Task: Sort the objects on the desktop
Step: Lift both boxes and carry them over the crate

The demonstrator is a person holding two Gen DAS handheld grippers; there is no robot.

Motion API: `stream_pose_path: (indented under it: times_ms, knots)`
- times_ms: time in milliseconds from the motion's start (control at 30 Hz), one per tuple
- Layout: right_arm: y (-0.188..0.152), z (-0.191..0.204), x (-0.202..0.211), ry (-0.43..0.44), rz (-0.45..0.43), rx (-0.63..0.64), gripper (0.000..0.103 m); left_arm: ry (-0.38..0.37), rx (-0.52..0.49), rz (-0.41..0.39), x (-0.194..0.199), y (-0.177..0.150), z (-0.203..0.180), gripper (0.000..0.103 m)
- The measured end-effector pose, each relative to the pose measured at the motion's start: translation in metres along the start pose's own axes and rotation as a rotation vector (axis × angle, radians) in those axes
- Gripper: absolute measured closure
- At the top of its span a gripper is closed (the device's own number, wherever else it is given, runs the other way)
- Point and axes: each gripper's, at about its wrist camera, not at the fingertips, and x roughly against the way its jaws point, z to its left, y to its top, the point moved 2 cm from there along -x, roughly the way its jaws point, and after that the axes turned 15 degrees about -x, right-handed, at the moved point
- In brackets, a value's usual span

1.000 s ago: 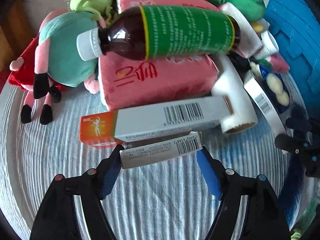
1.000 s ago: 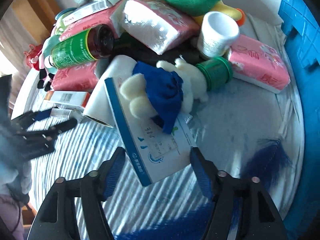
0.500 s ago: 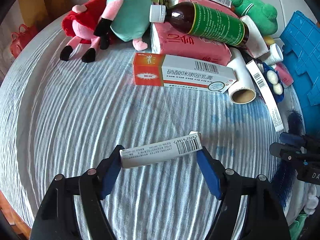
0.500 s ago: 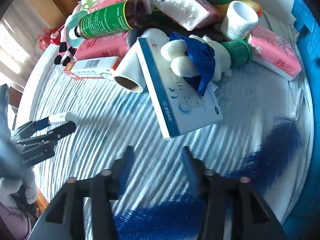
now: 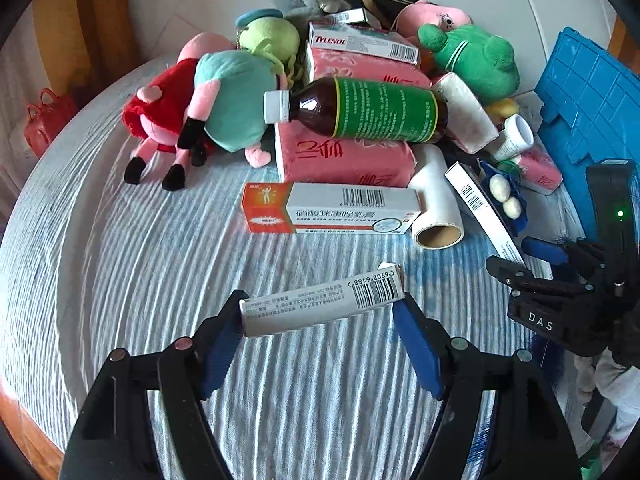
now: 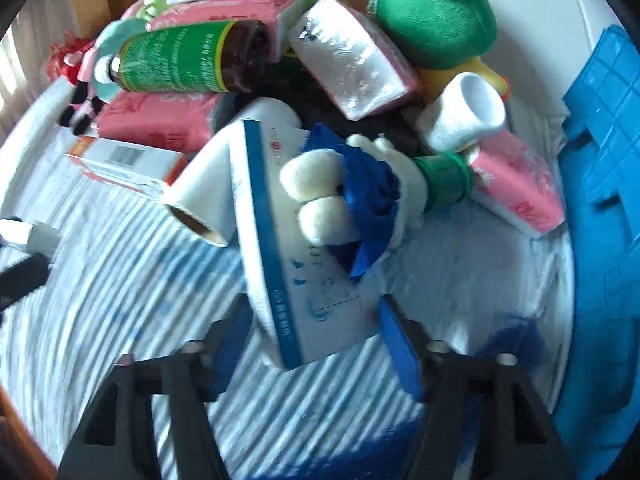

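Note:
My left gripper (image 5: 320,304) is shut on a slim white medicine box (image 5: 304,314) with a barcode, held crosswise above the striped tablecloth (image 5: 120,280) in front of the pile. In the right wrist view a flat blue-and-white box (image 6: 276,248) slopes out of the pile with a small cream plush in blue cloth (image 6: 352,200) lying on it. My right gripper (image 6: 312,320) has its jaws closing around that box's near end; the blurred picture shows the pads just beside its edges, not pressing. The right gripper (image 5: 520,258) also shows at the right of the left wrist view.
The pile holds a brown bottle with a green label (image 5: 380,110), pink tissue packs (image 5: 344,156), an orange-and-white box (image 5: 332,208), a white roll (image 5: 436,200), a Tylenol box (image 5: 360,42), a white cup (image 6: 468,112) and several plush toys. A blue crate (image 5: 592,104) stands at the right.
My left gripper has drawn back and risen from the pile with the slim box. My right gripper's jaws have narrowed and now straddle the blue-and-white box's near end.

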Motion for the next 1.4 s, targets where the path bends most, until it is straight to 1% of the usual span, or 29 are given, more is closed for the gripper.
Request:
stream_pose_path:
  times_ms: [67, 100, 133, 167, 267, 300, 367, 400, 433, 533, 567, 600, 700, 767, 900, 967, 1067, 1133, 1200, 1267, 1333, 1400]
  knots:
    - [0.002, -0.004, 0.019, 0.019, -0.033, -0.012, 0.071, 0.022, -0.014, -0.025, -0.011, 0.024, 0.010, 0.030]
    - [0.003, -0.006, 0.028, 0.043, -0.048, -0.023, 0.076, 0.030, -0.019, -0.038, -0.005, 0.035, 0.013, 0.030]
    - [0.005, -0.009, 0.040, 0.080, -0.063, -0.041, 0.086, 0.035, -0.020, -0.054, -0.002, 0.041, 0.013, 0.030]
    - [0.006, -0.013, 0.054, 0.127, -0.072, -0.065, 0.086, 0.038, -0.020, -0.069, -0.001, 0.048, 0.010, 0.030]
    - [0.008, -0.021, 0.086, 0.182, -0.120, -0.089, 0.086, 0.047, -0.021, -0.116, 0.014, 0.059, 0.008, 0.030]
    - [0.011, -0.007, 0.088, 0.204, -0.130, -0.102, 0.086, 0.050, -0.025, -0.131, 0.021, 0.062, 0.008, 0.030]
    - [0.012, -0.004, 0.106, 0.246, -0.167, -0.122, 0.086, 0.059, -0.029, -0.167, 0.036, 0.067, 0.007, 0.030]
    - [0.018, 0.011, 0.110, 0.253, -0.189, -0.126, 0.086, 0.061, -0.033, -0.187, 0.045, 0.070, 0.005, 0.030]
    - [0.022, 0.012, 0.118, 0.260, -0.214, -0.129, 0.086, 0.064, -0.037, -0.209, 0.053, 0.075, 0.003, 0.030]
    - [0.021, 0.004, 0.155, 0.283, -0.302, -0.141, 0.086, 0.075, -0.056, -0.280, 0.080, 0.087, -0.006, 0.030]
    - [0.020, 0.000, 0.171, 0.282, -0.346, -0.145, 0.086, 0.080, -0.062, -0.305, 0.090, 0.091, -0.010, 0.030]
    - [0.026, -0.001, 0.182, 0.277, -0.384, -0.146, 0.086, 0.081, -0.069, -0.331, 0.100, 0.095, -0.015, 0.030]
    - [0.024, -0.018, 0.225, 0.257, -0.507, -0.161, 0.086, 0.064, -0.094, -0.405, 0.128, 0.110, -0.035, 0.030]
    - [0.020, -0.031, 0.253, 0.226, -0.588, -0.174, 0.086, 0.055, -0.116, -0.453, 0.147, 0.120, -0.052, 0.030]
    - [0.012, -0.063, 0.303, 0.185, -0.711, -0.202, 0.086, 0.042, -0.176, -0.540, 0.181, 0.143, -0.094, 0.030]
    - [0.007, -0.084, 0.326, 0.173, -0.761, -0.230, 0.086, 0.016, -0.202, -0.577, 0.196, 0.156, -0.118, 0.030]
    - [0.000, -0.121, 0.358, 0.106, -0.842, -0.271, 0.086, -0.034, -0.243, -0.628, 0.218, 0.174, -0.158, 0.030]
    - [-0.004, -0.145, 0.372, 0.066, -0.875, -0.301, 0.086, -0.057, -0.281, -0.654, 0.230, 0.186, -0.188, 0.030]
    - [-0.007, -0.175, 0.382, 0.025, -0.888, -0.341, 0.086, -0.092, -0.312, -0.672, 0.241, 0.199, -0.218, 0.030]
    - [-0.008, -0.204, 0.388, 0.004, -0.888, -0.376, 0.086, -0.130, -0.337, -0.681, 0.249, 0.209, -0.244, 0.030]
    - [-0.009, -0.234, 0.392, -0.035, -0.877, -0.408, 0.086, -0.166, -0.362, -0.680, 0.257, 0.221, -0.273, 0.030]
    - [-0.007, -0.261, 0.393, -0.063, -0.859, -0.418, 0.086, -0.211, -0.393, -0.667, 0.264, 0.236, -0.303, 0.030]
